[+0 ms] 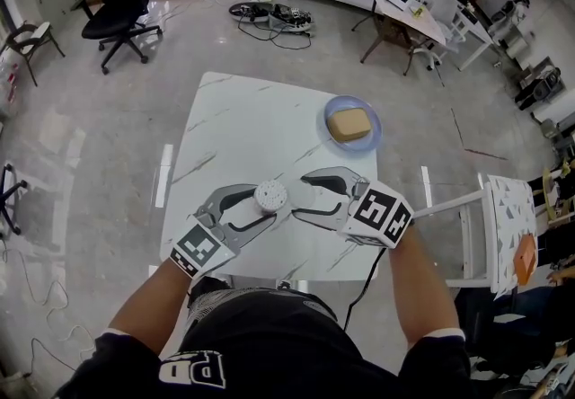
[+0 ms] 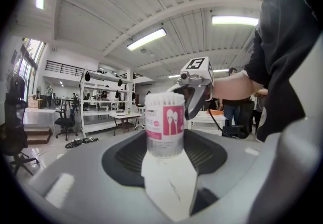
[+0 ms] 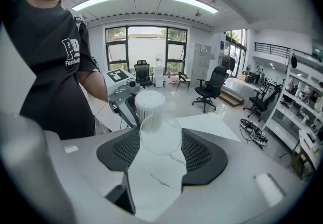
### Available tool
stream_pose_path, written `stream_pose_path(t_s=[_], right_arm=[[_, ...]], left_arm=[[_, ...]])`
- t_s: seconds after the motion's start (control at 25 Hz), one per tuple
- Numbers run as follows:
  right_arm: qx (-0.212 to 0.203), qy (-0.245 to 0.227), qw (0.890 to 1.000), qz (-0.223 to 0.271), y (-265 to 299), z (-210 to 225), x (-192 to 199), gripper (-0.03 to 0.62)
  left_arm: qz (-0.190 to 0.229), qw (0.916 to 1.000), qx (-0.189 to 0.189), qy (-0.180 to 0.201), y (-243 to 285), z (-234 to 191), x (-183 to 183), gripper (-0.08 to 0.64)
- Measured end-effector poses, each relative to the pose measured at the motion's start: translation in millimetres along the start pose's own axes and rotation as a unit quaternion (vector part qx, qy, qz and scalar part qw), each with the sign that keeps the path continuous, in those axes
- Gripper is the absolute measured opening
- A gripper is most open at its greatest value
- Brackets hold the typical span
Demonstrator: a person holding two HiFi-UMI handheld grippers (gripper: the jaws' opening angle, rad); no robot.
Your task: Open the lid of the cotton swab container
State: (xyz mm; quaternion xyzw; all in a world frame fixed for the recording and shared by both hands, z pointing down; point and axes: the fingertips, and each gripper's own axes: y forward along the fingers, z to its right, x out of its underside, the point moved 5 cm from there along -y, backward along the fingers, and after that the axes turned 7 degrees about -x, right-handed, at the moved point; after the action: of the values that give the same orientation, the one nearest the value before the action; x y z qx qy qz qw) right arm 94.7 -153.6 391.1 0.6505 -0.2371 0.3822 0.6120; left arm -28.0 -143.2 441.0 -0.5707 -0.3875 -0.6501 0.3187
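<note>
Position: cotton swab container [image 1: 270, 197] upright on desk [image 1: 252, 119], long axis vertical, sitting between both claws. Left claw [image 1: 267, 202] comes in from container's left and pinches its body low down. Right claw [image 1: 298, 193], just right of container, pinches clear lid [image 3: 160, 137] across its rim; lid looks already off the swabs, so pull-away dir. is rightward, away from container.

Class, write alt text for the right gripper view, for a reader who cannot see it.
The right gripper grips a clear round lid in its jaws. Just behind it, the left gripper holds the uncapped cotton swab container.
</note>
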Motion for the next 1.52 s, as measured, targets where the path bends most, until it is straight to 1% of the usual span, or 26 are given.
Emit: stream_pose_path(t_s=[0.24,0.44,0.8,0.96,1.28,1.52], right_arm=[[0.005,0.015,0.999,0.032,-2.1,-5.6,3.8,0.255],[0.007,0.011,0.998,0.059,-0.1,-7.6,5.4,0.255],[0.029,-0.020,0.998,0.043,-2.3,-7.0,4.2,0.256],[0.034,-0.027,0.998,0.044,-5.4,-5.0,-1.8,0.256],[0.046,-0.033,0.997,0.049,-13.6,-1.5,-4.6,0.258],[0.057,-0.020,0.995,0.074,-22.1,2.8,-4.0,0.258]], left_arm=[[0.000,1.0000,0.006,-0.003,-1.2,5.0,-1.9,0.284],[0.006,0.9999,0.006,-0.010,-3.3,4.9,0.9,0.284],[-0.013,0.9999,0.001,0.000,-0.9,7.0,14.9,0.284],[-0.017,0.9999,0.000,0.000,-0.1,5.3,15.4,0.284],[-0.017,0.9998,-0.006,0.002,1.0,3.3,16.0,0.284],[-0.018,0.9996,-0.022,0.000,0.7,-3.0,15.9,0.284]])
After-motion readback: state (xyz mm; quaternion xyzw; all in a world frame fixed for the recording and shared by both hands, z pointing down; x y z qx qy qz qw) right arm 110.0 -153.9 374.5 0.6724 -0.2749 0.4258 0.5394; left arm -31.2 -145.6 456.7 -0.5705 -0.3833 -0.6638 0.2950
